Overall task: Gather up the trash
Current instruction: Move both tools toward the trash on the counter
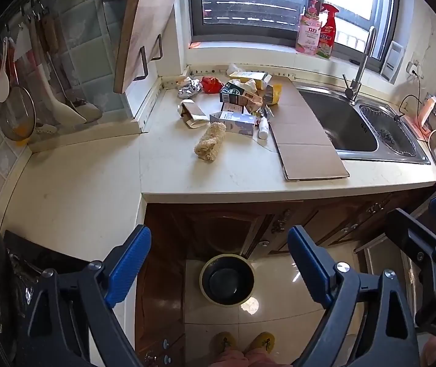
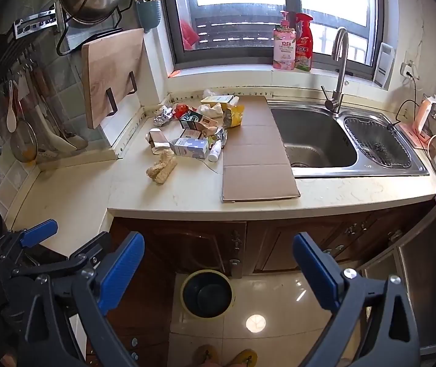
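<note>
Both claws hang spread and empty over the floor, short of the tabletop (image 2: 187, 195); the trash pile (image 1: 233, 104) lies ahead and above the left claw (image 1: 219, 270), the right claw (image 2: 218, 272) no nearer; the bin (image 2: 207, 293) sits below, between the fingers.

Our two blue-padded grippers

We are wearing yellow slippers (image 1: 243, 341) and pink trousers (image 1: 242, 357) below the jaws; the left gripper (image 1: 219, 263) and right gripper (image 2: 219, 272) are showing ribbed blue pads, dark frames, silver screws.
</note>
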